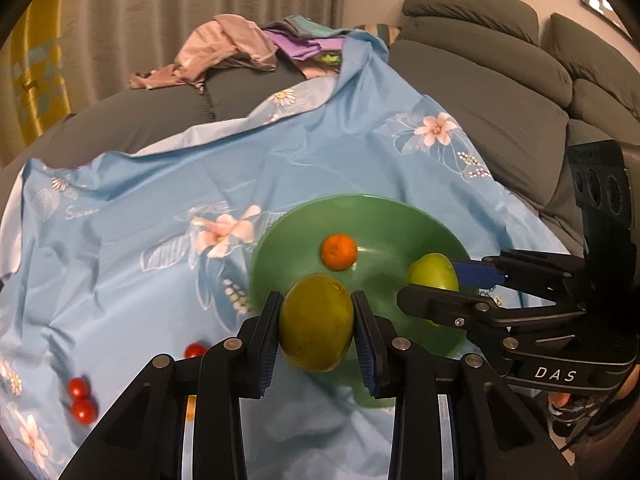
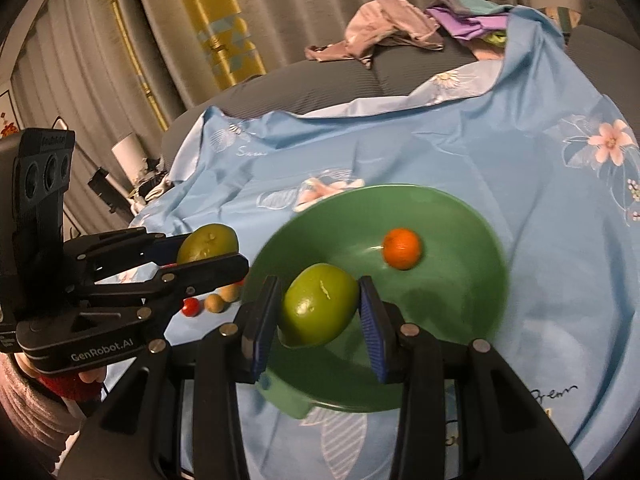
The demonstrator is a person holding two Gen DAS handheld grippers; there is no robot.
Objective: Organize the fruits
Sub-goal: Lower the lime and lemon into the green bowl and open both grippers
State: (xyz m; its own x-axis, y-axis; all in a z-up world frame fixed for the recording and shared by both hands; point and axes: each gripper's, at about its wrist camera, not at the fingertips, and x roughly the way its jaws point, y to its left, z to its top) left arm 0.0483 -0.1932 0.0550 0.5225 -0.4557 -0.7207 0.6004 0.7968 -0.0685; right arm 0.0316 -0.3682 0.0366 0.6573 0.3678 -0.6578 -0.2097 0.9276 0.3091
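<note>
A green plate lies on a blue flowered cloth with a small orange in it. My left gripper is shut on a yellow-green fruit at the plate's near left rim; it also shows in the right wrist view. My right gripper holds a green apple over the plate; the left finger touches it, a small gap shows at the right pad. The apple also shows in the left wrist view.
Small red tomatoes and tan round fruits lie on the cloth left of the plate. A grey sofa with piled clothes stands behind. Curtains hang at the back.
</note>
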